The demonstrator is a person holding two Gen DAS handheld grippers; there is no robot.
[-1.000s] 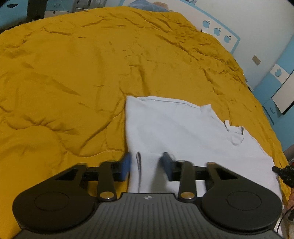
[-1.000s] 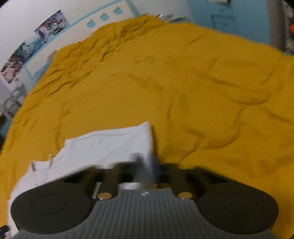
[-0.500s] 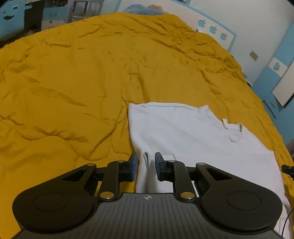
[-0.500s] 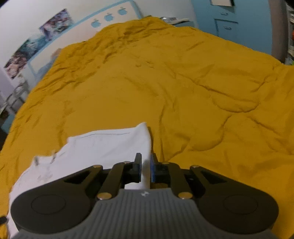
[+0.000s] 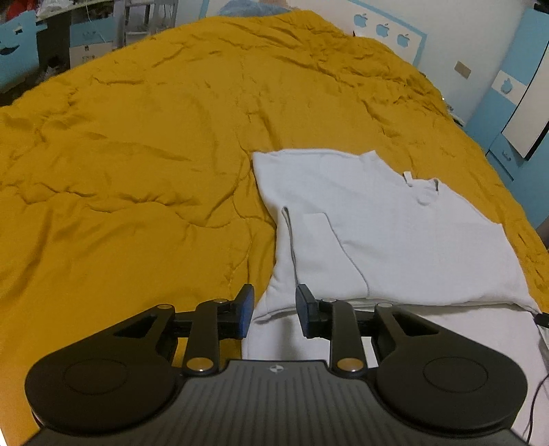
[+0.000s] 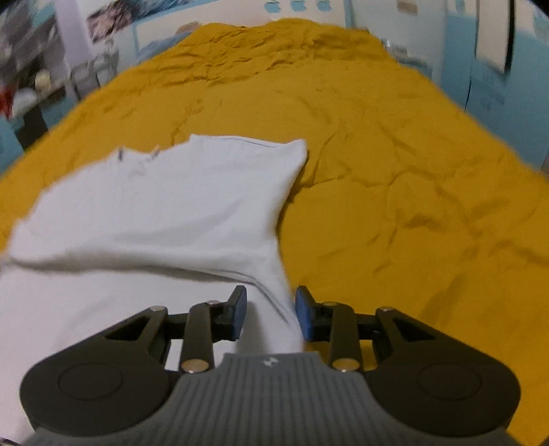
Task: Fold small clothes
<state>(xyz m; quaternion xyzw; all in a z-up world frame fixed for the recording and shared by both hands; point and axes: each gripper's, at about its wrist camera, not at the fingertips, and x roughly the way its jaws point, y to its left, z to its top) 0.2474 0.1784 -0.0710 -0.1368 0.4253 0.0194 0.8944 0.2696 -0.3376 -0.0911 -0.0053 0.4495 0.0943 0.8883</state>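
- The white garment [image 5: 377, 233] is a small plain top, folded over on itself so that one layer lies on another; a neckline with a small loop shows at its far edge, and a thin grey seam line runs down the upper layer.
- In the right wrist view the same garment [image 6: 164, 206] is blurred; its near fold bulges up a little in a soft ridge.
- It lies on a bed covered by a mustard-yellow quilt [image 5: 137, 171], heavily creased, which fills most of both views.
- Around the bed the room has pale walls with a blue border and apple shapes [image 5: 382, 29], blue cabinet fronts on one side, and cluttered furniture in the dim far corner.
- The garment sits at the near side of the bed, just ahead of and under both tools, its far edge pointing toward the wall.
- The left tongs [image 5: 274, 308] hang over the garment's near left corner. Their blue pads stand apart and are widening; cloth shows in the gap below, but neither pad presses on it.
- The right tongs [image 6: 271, 310] are over the garment's right edge, where white cloth meets yellow quilt. Their pads are also parting; a strip of the white edge runs up between them, close to the right pad, with no pinch visible.
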